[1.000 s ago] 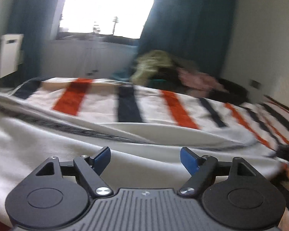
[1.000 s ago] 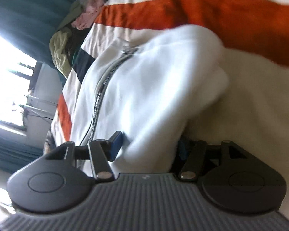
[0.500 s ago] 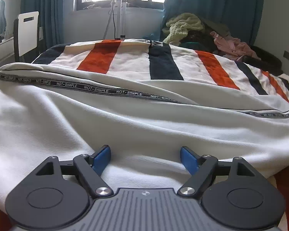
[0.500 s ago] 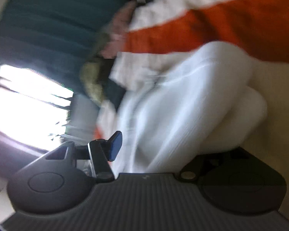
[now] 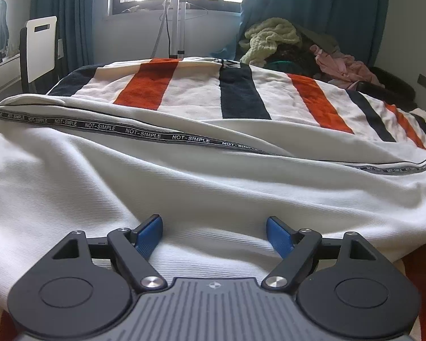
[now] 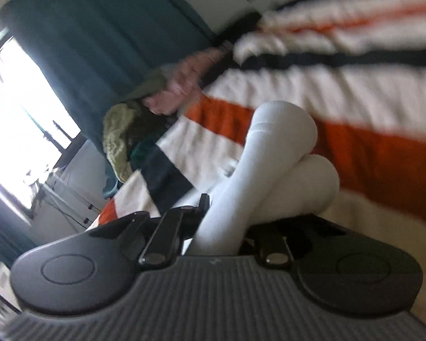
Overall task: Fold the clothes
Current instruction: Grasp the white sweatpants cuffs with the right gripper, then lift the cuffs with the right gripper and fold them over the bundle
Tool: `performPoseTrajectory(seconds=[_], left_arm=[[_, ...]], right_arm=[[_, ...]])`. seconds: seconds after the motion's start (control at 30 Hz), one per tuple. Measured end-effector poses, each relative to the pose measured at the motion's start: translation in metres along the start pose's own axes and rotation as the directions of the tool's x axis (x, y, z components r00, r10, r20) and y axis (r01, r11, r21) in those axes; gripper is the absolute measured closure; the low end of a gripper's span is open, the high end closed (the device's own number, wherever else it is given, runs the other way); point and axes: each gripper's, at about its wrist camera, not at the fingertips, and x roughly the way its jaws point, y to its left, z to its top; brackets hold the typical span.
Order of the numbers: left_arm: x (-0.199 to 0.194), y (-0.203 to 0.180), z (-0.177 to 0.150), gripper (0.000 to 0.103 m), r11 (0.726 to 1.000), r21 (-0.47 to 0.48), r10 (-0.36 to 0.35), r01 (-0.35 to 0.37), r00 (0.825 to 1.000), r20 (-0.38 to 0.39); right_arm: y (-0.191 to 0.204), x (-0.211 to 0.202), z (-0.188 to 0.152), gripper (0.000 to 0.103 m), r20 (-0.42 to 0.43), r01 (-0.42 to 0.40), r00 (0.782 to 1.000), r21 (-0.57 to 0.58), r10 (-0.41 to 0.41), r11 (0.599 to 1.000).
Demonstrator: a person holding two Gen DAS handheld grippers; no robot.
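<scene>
A white garment (image 5: 184, 187) with a black "NOT-SIMPLE" tape trim (image 5: 144, 134) lies spread over the striped bedspread (image 5: 241, 93). My left gripper (image 5: 214, 227) rests low on this cloth, open, its blue pads (image 5: 147, 234) wide apart with flat fabric between them and nothing pinched. In the right wrist view a bunched fold of the white garment (image 6: 275, 142) rises out of my right gripper (image 6: 224, 213). Its jaws are closing and squeeze the fold into a narrow roll. The right-hand finger is hidden behind the cloth.
A pile of unfolded clothes (image 5: 272, 39) sits at the bed's far right corner, also seen blurred as a heap (image 6: 119, 139). A white chair (image 5: 41, 45) stands at the left, a metal stand (image 5: 176, 22) under the window. Teal curtains (image 5: 312, 8) hang behind.
The right jaws closed from wide apart onto the white fold, and that gripper rose and rolled. The left view dipped toward the garment, then stayed still.
</scene>
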Motion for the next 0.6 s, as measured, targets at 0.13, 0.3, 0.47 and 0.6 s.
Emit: performPoseTrajectory(seconds=[0.13, 0.3, 0.47, 0.6], left_arm=[[-0.003, 0.000, 0.002, 0.021, 1.000, 0.000, 0.004, -0.004, 1.000, 0.002], [-0.017, 0.010, 0.008, 0.020, 0.999, -0.039, 0.006, -0.005, 1.000, 0.026], [-0.027, 0.047, 0.015, 0.018, 0.978, -0.207, 0.030, -0.020, 0.999, 0.045], [-0.030, 0.079, 0.017, 0.018, 0.932, -0.362, 0.025, -0.004, 0.998, 0.053]], right_arm=[[0.065, -0.033, -0.017, 0.088, 0.119, -0.017, 0.992, -0.280, 0.052, 0.960], [0.147, -0.079, -0.059, 0.088, 0.212, -0.033, 0.957, -0.598, 0.198, 0.800], [0.212, -0.105, -0.156, 0.088, 0.147, -0.066, 0.930, -0.834, 0.336, 0.547], [0.229, -0.104, -0.255, 0.088, -0.058, -0.153, 0.930, -0.959, 0.363, 0.240]])
